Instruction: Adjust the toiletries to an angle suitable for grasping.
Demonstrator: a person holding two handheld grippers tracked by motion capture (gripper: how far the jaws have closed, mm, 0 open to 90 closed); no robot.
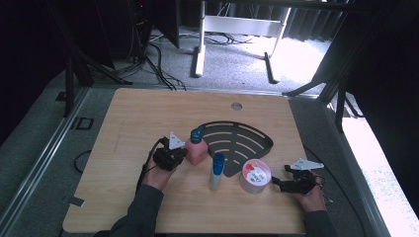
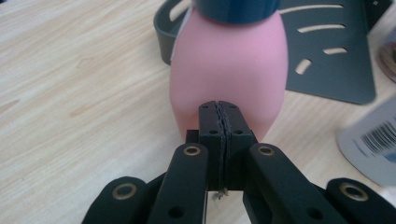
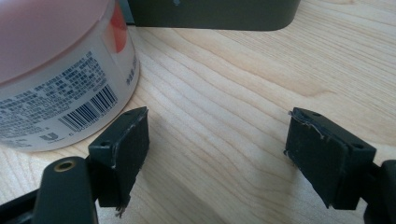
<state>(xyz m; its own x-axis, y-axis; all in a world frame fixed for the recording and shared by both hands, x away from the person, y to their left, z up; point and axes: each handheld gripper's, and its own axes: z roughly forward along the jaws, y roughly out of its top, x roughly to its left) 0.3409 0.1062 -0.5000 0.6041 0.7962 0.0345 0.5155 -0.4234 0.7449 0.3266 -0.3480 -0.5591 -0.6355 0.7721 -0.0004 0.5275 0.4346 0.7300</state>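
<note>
My left claw [image 2: 219, 109] is pinched tight, jaws pressed flat together with nothing between them. In the left gripper view the tips sit at centre frame, right up against the lower belly of the pink, pear-shaped plastic bottle with a dark blue cap [image 2: 229, 70]; whether they touch it or stop just short I cannot tell. With the jaws together I can only nudge that bottle, not grip it, so I judge this pose suits a push or a pause before opening. Behind the bottle, in the upper right of that frame, lies the dark grey fan-shaped slotted tray [image 2: 336, 70], and a white labelled container with a barcode [image 2: 369, 140] cuts in at the lower right edge.

My right claw [image 3: 217, 149] is spread wide and holds nothing, its jaws low over the pale wooden counter [image 3: 224, 84]. The round clear plastic tub with a white label and barcode [image 3: 60, 84] stands at the upper left of the right gripper view, just beside one jaw and outside the gap.

In the high view the pink bottle stands centre frame at the tray's left edge, the upright white tube with a blue cap [image 1: 216, 170] just below it, and the tub at lower centre-right, near my right claw.
</note>
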